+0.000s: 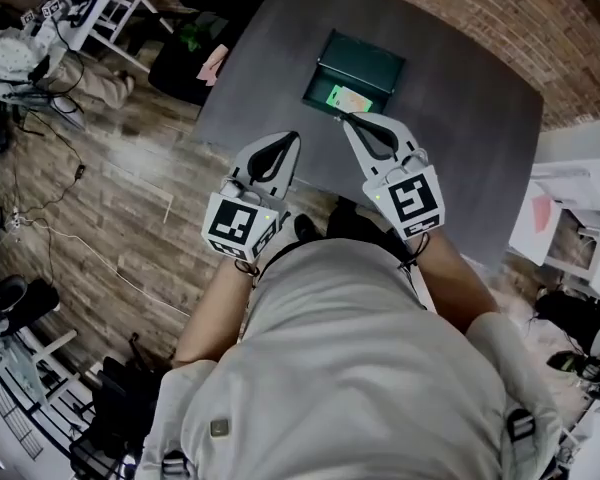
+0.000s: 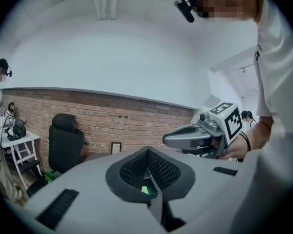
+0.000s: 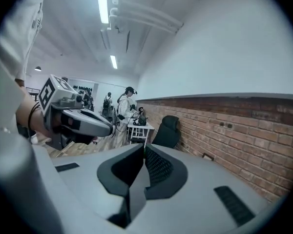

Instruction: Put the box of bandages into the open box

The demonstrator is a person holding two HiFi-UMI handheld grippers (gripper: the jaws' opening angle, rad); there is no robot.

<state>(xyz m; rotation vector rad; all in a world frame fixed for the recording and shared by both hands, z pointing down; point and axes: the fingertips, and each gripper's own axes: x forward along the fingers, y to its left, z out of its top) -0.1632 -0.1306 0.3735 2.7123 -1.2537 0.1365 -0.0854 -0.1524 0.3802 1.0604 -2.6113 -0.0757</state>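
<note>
Both claws pinched together and empty, left gripper (image 1: 294,137) and right gripper (image 1: 346,118) held above table (image 1: 470,118), seemingly because bandage box (image 1: 350,99) already lies inside open box (image 1: 360,60).

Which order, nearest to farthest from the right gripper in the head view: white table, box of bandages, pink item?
1. box of bandages: just beyond the right gripper.
2. pink item: off to the left.
3. white table: far top left.

Grey table (image 1: 460,118); wooden floor (image 1: 110,178); black chair (image 2: 63,140); brick wall (image 2: 136,123).
</note>
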